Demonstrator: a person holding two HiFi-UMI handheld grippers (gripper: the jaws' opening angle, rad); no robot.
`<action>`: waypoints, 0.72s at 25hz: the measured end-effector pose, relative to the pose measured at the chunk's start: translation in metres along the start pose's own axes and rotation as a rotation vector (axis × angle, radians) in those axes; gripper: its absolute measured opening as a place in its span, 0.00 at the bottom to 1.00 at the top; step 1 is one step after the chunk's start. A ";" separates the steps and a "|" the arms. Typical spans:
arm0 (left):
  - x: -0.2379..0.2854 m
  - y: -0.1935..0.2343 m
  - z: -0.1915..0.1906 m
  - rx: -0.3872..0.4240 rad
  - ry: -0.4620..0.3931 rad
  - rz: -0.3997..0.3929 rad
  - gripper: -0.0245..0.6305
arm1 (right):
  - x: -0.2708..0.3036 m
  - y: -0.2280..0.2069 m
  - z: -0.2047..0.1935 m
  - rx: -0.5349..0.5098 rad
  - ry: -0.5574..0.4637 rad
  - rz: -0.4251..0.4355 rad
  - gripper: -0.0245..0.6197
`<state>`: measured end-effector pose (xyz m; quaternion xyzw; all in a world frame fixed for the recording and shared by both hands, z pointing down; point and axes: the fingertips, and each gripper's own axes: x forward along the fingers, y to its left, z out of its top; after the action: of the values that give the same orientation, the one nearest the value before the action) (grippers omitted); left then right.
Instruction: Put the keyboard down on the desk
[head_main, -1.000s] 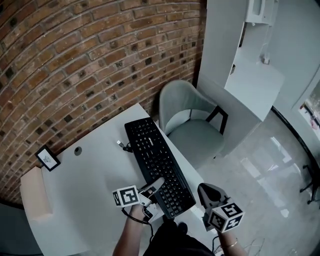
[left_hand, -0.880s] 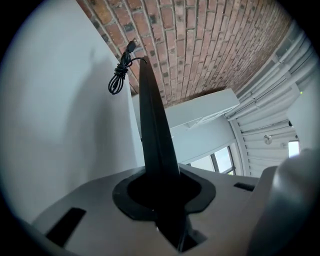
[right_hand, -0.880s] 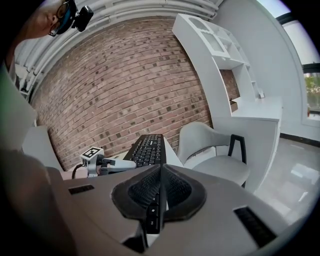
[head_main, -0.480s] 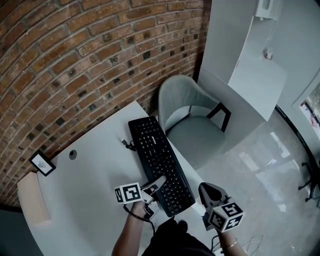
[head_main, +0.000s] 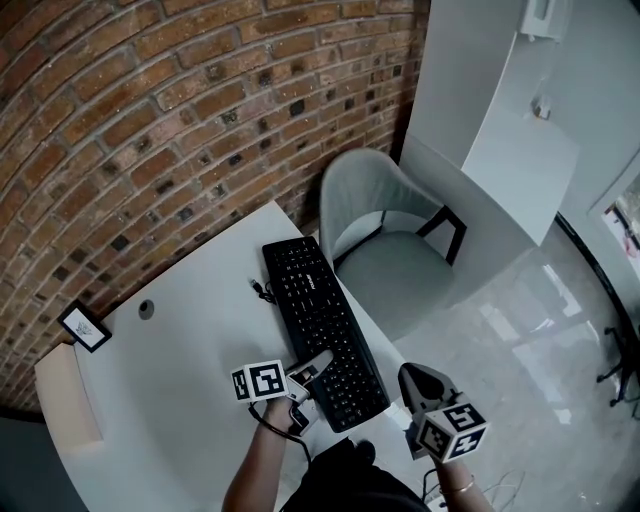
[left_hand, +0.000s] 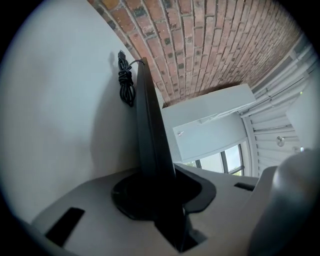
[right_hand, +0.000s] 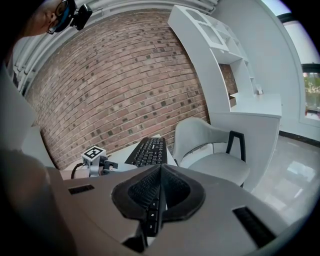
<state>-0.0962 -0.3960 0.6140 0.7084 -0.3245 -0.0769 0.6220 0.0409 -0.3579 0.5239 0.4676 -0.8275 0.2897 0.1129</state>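
Note:
A black keyboard (head_main: 320, 325) stretches along the right edge of the white desk (head_main: 190, 360), low over it or on it; I cannot tell which. My left gripper (head_main: 312, 368) is shut on the keyboard's left long edge near its near end. In the left gripper view the keyboard (left_hand: 149, 135) runs edge-on out of the left gripper (left_hand: 160, 195), whose jaws are pressed on it. My right gripper (head_main: 403, 382) is shut on the keyboard's near right corner. Its keys (right_hand: 149, 150) show between the jaws of the right gripper (right_hand: 157, 187).
The keyboard's coiled cable (head_main: 262, 291) lies at its far left corner. A grey chair (head_main: 385, 250) stands just beyond the desk's right edge, with a white shelf unit (head_main: 520, 140) behind it. A small framed card (head_main: 83, 325) and a cable hole (head_main: 147, 309) are at the desk's left.
Both grippers have sunk a little with the keyboard still held, bringing it lower toward the desk. Neither grip has changed.

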 end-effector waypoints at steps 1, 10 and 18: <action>0.000 0.001 0.001 -0.002 -0.001 0.010 0.18 | 0.001 0.000 0.000 -0.002 0.002 0.001 0.05; -0.001 0.014 0.002 0.022 0.005 0.193 0.27 | 0.002 -0.004 0.003 -0.006 0.006 0.006 0.05; -0.008 0.016 0.004 0.122 -0.007 0.291 0.37 | -0.002 -0.003 0.009 -0.027 -0.004 0.011 0.05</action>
<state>-0.1102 -0.3951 0.6257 0.6900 -0.4302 0.0315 0.5813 0.0453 -0.3629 0.5168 0.4621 -0.8340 0.2781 0.1162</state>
